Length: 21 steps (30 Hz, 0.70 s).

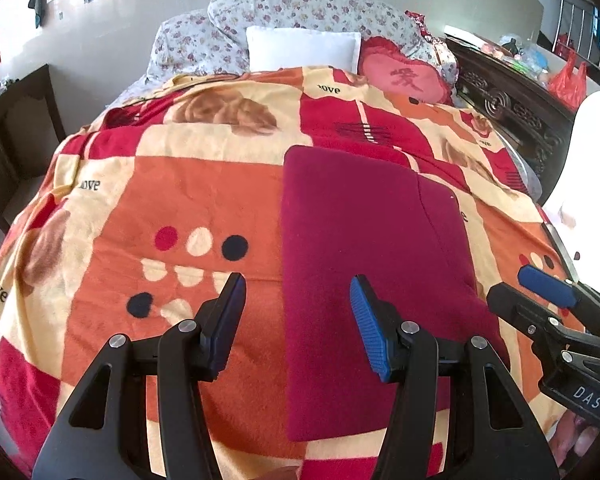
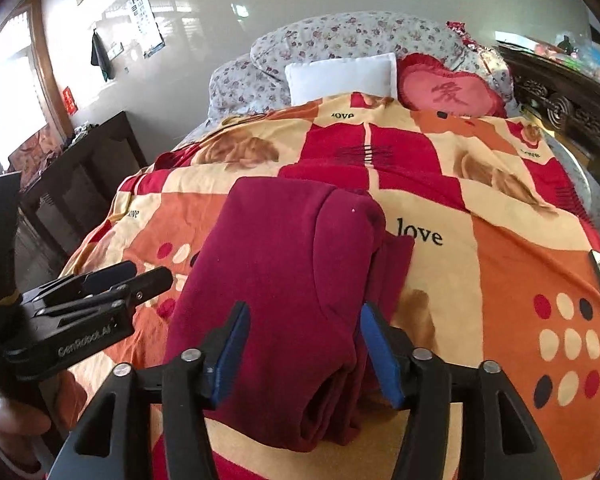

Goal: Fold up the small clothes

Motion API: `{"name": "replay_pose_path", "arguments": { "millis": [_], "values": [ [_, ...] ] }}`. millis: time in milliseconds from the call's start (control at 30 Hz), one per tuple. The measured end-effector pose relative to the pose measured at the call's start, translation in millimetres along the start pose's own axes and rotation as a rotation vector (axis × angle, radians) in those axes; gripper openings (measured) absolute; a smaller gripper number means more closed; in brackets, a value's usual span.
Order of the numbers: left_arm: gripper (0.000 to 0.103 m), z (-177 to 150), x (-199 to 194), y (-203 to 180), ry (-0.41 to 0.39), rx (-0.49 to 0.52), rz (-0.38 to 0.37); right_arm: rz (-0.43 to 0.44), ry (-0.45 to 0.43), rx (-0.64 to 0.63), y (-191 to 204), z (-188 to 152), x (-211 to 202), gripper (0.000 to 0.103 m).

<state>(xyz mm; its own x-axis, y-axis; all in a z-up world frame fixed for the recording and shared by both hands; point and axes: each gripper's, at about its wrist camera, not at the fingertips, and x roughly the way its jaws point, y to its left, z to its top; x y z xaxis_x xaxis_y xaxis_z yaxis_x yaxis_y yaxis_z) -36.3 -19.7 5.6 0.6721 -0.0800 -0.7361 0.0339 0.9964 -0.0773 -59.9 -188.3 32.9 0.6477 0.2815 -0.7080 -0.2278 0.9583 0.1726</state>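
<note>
Both tongs gape empty: right tongs [image 2: 304,344] sit over the near end of the folded maroon garment [image 2: 284,292], left tongs [image 1: 298,320] at its left edge. It runs lengthwise away across the bed [image 1: 140,184].

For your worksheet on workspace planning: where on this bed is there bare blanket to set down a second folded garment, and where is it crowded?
Free: the blanket left of the folded maroon garment, out to the bed's left edge, and the strip between the garment and the pillows. Also free: the blanket right of the garment in the right wrist view. Crowded: the near edge, where the open left gripper and right gripper hover.
</note>
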Motion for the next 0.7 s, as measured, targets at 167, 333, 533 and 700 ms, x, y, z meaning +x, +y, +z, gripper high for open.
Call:
{"name": "replay_pose_path", "arguments": {
  "millis": [167,333,533,700],
  "values": [
    [0.054,-1.1,-7.8,1.6,-0.014,0.004,0.004,-0.005,-0.01,-0.003,4.0,1.8,-3.3,0.068],
    [0.054,-0.9,-11.2,1.4,-0.024,0.002,0.005,-0.004,-0.009,-0.008,5.9,2.1,-4.3,0.068],
    [0.054,-1.1,-11.6,0.6,-0.024,0.002,0.008,-0.004,-0.003,0.005,3.4,1.3,-4.9,0.068],
    [0.054,-1.5,-11.8,-0.1,-0.02,0.008,0.011,0.001,0.006,0.017,0.8,0.0,-3.0,0.068]
  ]
}}
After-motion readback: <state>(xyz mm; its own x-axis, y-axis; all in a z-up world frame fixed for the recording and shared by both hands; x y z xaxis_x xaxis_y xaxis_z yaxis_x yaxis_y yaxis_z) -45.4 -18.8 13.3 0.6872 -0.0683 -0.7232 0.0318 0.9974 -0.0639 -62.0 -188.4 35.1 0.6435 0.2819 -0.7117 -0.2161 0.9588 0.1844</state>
